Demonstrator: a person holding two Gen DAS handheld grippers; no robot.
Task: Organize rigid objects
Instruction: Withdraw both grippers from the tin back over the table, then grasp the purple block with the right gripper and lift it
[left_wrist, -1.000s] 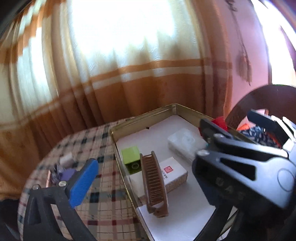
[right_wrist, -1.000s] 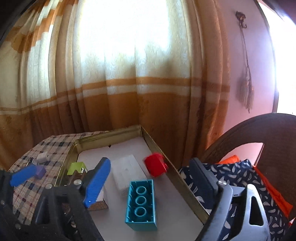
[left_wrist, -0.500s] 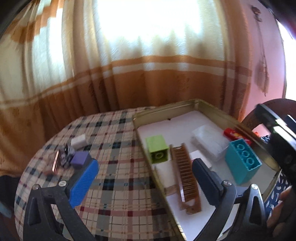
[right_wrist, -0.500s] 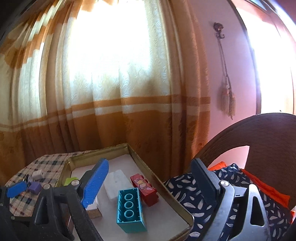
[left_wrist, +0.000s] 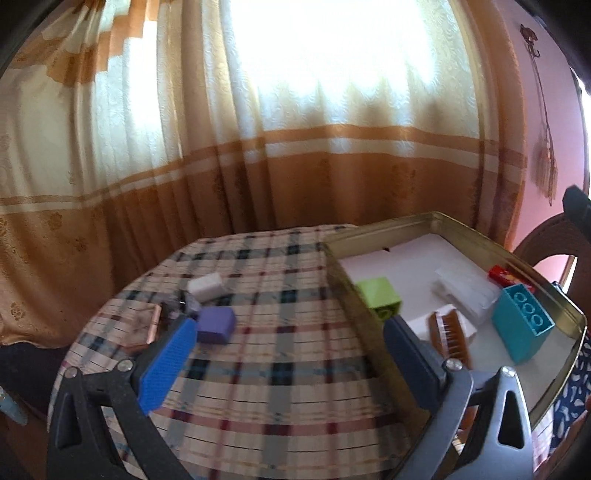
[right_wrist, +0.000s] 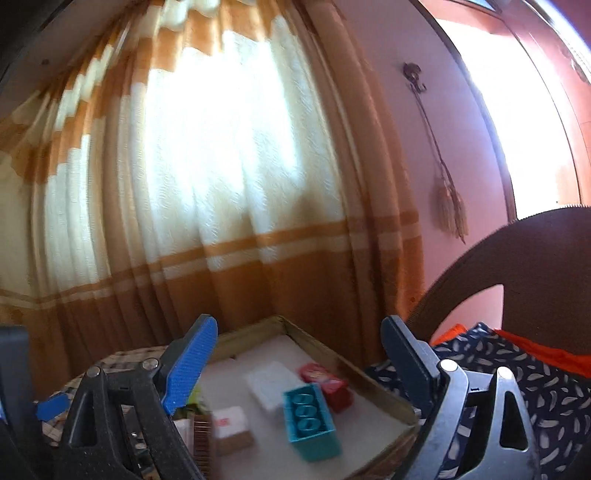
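Observation:
A gold metal tray (left_wrist: 461, 232) on the plaid table holds a green brick (left_wrist: 378, 295), a teal brick (left_wrist: 521, 328), a red block (left_wrist: 502, 275), a clear box (left_wrist: 465, 291), a white box and a brown comb (left_wrist: 448, 336). A purple block (left_wrist: 216, 325) and a white block (left_wrist: 205, 286) lie loose on the cloth at the left. My left gripper (left_wrist: 288, 358) is open and empty above the cloth, beside the tray's left wall. My right gripper (right_wrist: 299, 365) is open and empty, raised above the tray (right_wrist: 373, 384), over the teal brick (right_wrist: 310, 421) and red block (right_wrist: 328, 384).
A small dark item and a copper-edged flat object (left_wrist: 153, 325) lie by the purple block. Orange and cream curtains hang close behind the table. A dark wooden chair (right_wrist: 517, 273) with patterned blue fabric (right_wrist: 524, 373) stands right of the tray.
My left gripper has swung left, away from the tray toward the loose blocks. My right gripper has lifted up and back from the tray. The red block now rests in the tray.

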